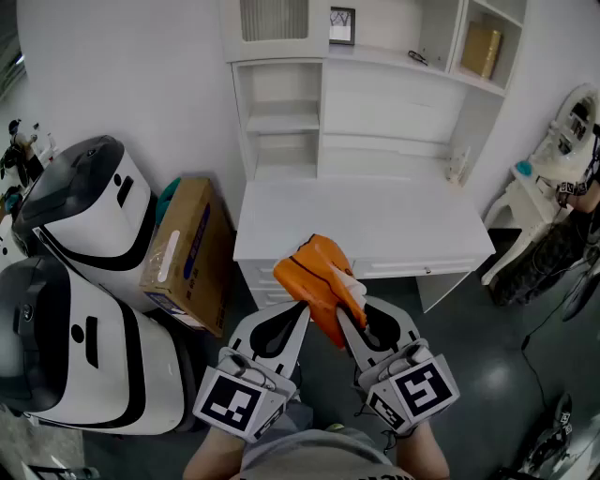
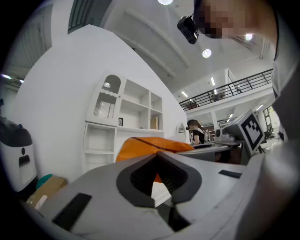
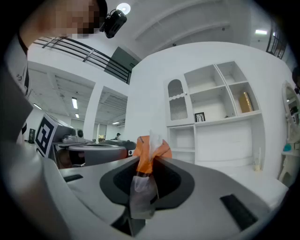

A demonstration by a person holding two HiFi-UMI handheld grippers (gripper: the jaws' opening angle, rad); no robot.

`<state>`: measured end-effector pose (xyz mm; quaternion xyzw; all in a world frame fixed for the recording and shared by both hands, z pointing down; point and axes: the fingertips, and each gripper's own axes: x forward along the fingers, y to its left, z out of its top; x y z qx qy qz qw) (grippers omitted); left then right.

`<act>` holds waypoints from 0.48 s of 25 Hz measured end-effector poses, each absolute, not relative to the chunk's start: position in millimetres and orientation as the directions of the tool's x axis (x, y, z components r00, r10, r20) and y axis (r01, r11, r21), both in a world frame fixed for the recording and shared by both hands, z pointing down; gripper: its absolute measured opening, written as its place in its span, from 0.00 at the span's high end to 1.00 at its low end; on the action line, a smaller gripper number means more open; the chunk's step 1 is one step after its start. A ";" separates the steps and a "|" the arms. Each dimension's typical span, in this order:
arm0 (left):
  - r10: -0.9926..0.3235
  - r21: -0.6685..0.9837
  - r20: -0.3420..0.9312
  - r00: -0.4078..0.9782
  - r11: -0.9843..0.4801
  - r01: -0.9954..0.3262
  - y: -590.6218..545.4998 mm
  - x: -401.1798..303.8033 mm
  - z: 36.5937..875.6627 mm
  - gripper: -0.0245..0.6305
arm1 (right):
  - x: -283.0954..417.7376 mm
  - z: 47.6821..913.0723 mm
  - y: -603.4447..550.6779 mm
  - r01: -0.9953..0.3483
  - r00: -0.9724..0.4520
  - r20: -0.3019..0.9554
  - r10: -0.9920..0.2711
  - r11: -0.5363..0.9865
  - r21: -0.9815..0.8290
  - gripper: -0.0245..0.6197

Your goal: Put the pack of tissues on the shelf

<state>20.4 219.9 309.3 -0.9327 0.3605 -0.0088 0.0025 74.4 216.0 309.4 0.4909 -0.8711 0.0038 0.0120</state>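
Observation:
The pack of tissues (image 1: 317,277) is orange with a clear plastic end, and hangs in the air in front of the white desk (image 1: 375,230). My right gripper (image 1: 349,317) is shut on its near end; in the right gripper view the plastic end (image 3: 140,187) is pinched between the jaws and the orange pack (image 3: 149,152) sticks out beyond. My left gripper (image 1: 294,323) is right beside it on the left, jaws together, with nothing between them. In the left gripper view the pack (image 2: 150,144) shows just past those jaws (image 2: 162,187). The white shelf unit (image 1: 281,117) stands on the back of the desk.
A cardboard box (image 1: 184,253) leans by the desk's left side. Two white and black machines (image 1: 89,202) (image 1: 80,352) stand at the left. On the upper shelves are a small picture frame (image 1: 342,25) and a brown box (image 1: 481,49). White gear and cables lie at the right.

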 end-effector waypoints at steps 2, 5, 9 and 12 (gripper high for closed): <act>-0.676 -0.033 -0.021 0.736 -0.736 -0.677 220.0 16.3 305.6 0.92 | 72.2 308.6 217.5 -0.855 -0.518 0.022 -0.855 0.518 0.010 0.84; -0.679 -0.042 -0.034 0.733 -0.732 -0.680 221.4 10.3 305.5 0.92 | 67.6 309.4 219.8 -0.856 -0.517 0.021 -0.856 0.517 0.013 0.84; -0.681 -0.047 -0.035 0.732 -0.730 -0.682 216.7 17.4 301.2 0.92 | 74.1 304.9 216.4 -0.854 -0.519 0.027 -0.854 0.519 0.012 0.84; -0.673 -0.033 -0.014 0.739 -0.738 -0.674 217.3 11.1 305.8 0.92 | 66.1 307.9 216.3 -0.858 -0.513 0.029 -0.858 0.514 0.018 0.84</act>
